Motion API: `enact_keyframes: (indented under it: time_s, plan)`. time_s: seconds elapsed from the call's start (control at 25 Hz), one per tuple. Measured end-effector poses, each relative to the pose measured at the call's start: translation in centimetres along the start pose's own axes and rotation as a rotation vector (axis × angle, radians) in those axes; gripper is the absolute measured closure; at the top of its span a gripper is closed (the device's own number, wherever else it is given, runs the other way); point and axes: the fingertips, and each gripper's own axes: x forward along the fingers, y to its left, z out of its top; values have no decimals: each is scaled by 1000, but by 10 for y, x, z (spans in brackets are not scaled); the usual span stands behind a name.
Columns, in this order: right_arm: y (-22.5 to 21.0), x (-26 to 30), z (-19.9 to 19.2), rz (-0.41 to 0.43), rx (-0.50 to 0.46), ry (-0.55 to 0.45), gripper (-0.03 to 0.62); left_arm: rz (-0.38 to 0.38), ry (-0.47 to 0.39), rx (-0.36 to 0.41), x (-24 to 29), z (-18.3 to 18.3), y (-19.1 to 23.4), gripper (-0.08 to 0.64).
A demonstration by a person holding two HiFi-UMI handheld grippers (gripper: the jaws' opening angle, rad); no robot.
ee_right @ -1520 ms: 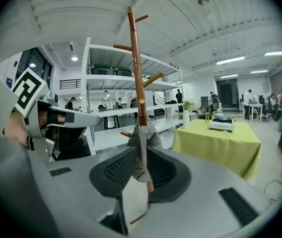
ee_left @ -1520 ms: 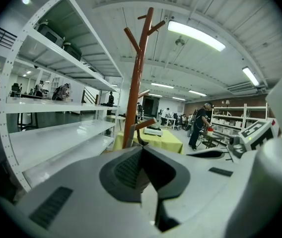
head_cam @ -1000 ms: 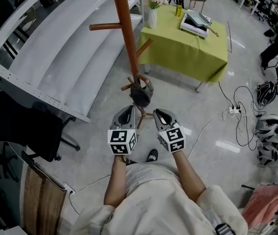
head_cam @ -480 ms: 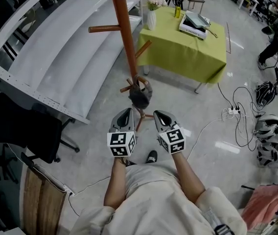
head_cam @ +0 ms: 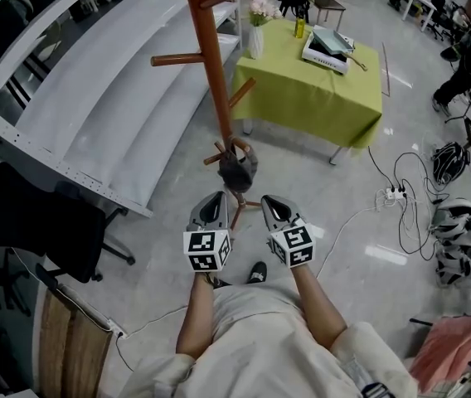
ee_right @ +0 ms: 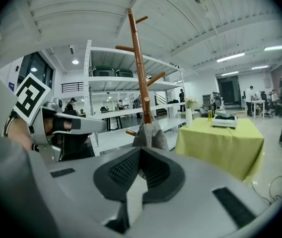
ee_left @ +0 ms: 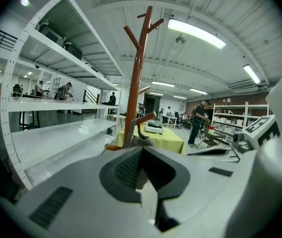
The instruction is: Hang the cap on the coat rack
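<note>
The orange-brown wooden coat rack (head_cam: 211,65) rises in front of me. A grey cap (head_cam: 237,166) hangs on one of its low pegs, apart from both grippers. Below the cap, my left gripper (head_cam: 216,199) and right gripper (head_cam: 269,201) sit side by side, both shut with nothing in them. In the left gripper view the cap (ee_left: 139,142) shows just past the shut left gripper (ee_left: 141,168), with the coat rack (ee_left: 133,93) behind it. The right gripper view has the cap (ee_right: 151,134) on the coat rack (ee_right: 140,63) above the shut right gripper (ee_right: 140,171).
A table with a yellow-green cloth (head_cam: 310,85) stands behind the rack, bearing a flower vase (head_cam: 256,31) and a white device (head_cam: 328,46). White shelving (head_cam: 94,98) runs along the left, with a black chair (head_cam: 28,214) near it. Cables and a power strip (head_cam: 395,193) lie at the right.
Both grippers have drawn back slightly from the rack, still shut. The cap stays hanging on its low peg.
</note>
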Motion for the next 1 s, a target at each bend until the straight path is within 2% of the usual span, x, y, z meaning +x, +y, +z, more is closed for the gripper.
enact_keyframes:
  time_s: [1.0]
  plan:
    - [4,2,-3,2,-16,-1,589,8,-5,8,-1,3,-1,552]
